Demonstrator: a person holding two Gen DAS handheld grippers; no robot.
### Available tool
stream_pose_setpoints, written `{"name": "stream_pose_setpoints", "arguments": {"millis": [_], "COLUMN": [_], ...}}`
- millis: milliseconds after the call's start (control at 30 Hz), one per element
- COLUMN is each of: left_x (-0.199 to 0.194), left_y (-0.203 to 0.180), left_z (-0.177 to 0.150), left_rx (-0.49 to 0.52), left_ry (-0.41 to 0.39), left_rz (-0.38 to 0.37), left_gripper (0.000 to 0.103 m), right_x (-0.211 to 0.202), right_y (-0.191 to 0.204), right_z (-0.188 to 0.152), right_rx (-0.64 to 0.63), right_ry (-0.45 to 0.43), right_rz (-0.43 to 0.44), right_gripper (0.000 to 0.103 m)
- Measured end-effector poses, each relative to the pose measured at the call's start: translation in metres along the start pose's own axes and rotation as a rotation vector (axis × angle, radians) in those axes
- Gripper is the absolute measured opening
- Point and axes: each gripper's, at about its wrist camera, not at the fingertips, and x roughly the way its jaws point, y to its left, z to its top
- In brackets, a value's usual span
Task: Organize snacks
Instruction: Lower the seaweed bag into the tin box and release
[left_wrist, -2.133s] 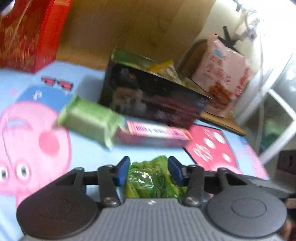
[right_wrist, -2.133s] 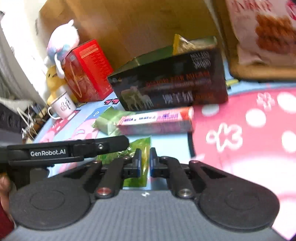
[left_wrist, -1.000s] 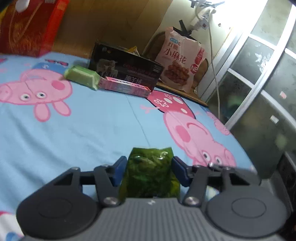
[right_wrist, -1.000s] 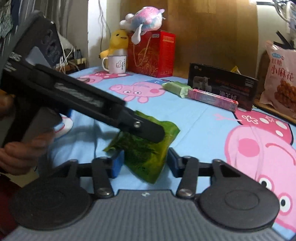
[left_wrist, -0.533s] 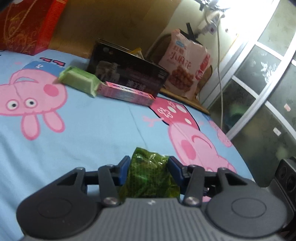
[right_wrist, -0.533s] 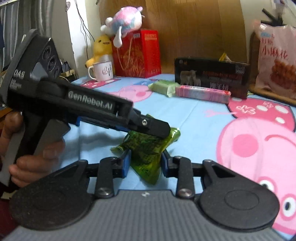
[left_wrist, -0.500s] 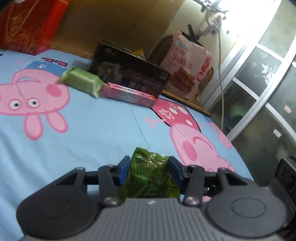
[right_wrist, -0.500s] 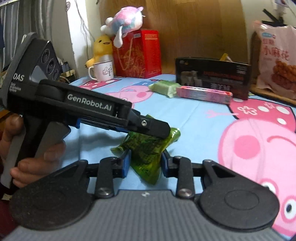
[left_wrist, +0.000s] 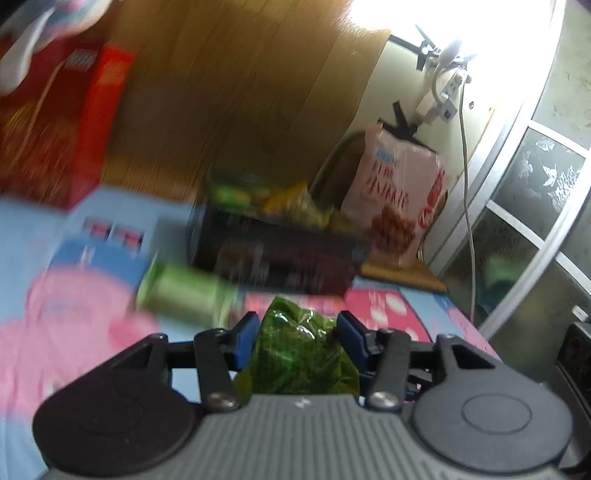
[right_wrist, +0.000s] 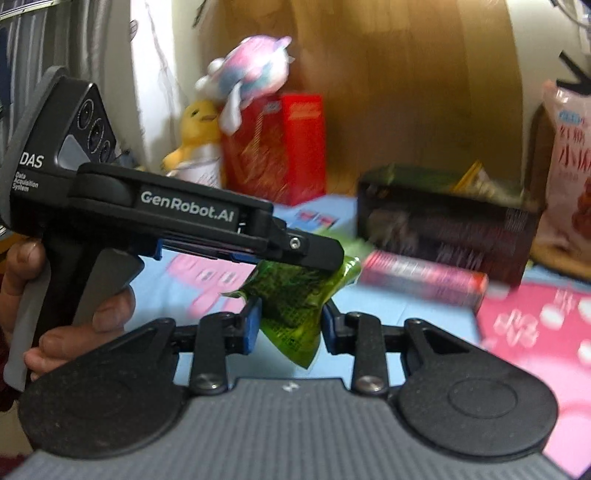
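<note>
Your left gripper (left_wrist: 297, 341) is clamped on the green snack packet (left_wrist: 301, 356) above the blue sheet (right_wrist: 413, 314), while your right gripper (right_wrist: 290, 325) stands apart around its lower corner.

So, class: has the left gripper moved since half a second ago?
Yes. The left gripper, shut on the green packet, has moved toward the black box, which now looks larger and nearer.

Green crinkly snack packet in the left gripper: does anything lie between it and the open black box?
Yes. The green crinkly snack packet faces a pale green wrapped pack and a long pink box, both lying before the open black box.
</note>
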Motion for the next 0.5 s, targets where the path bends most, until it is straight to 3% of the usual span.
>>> {"name": "stream_pose_setpoints", "arguments": {"millis": [267, 433, 467, 500], "left_x": [0.052, 0.096, 0.106, 0.110], "left_y": [0.001, 0.011, 0.014, 0.017], "left_z": [0.073, 0.103, 0.107, 0.109], "left_rx": [0.041, 0.079, 0.086, 0.082], "left_ry": [-0.097, -0.108, -0.101, -0.095], "left_rz": [0.020, 0.094, 0.118, 0.144], "left_gripper": [0.050, 0.065, 0.065, 0.065], "right_x": [0.034, 0.070, 0.078, 0.085], "right_y": [-0.049, -0.070, -0.075, -0.079], "right_z": [0.051, 0.065, 0.067, 0.068], "right_rx": [0.005, 0.002, -0.001, 0.002], "right_ry": [-0.094, -0.119, -0.130, -0.129], "right_rz": [-0.063, -0.123, -0.157, -0.188], "right_gripper": [0.037, 0.038, 0.040, 0.054]}}
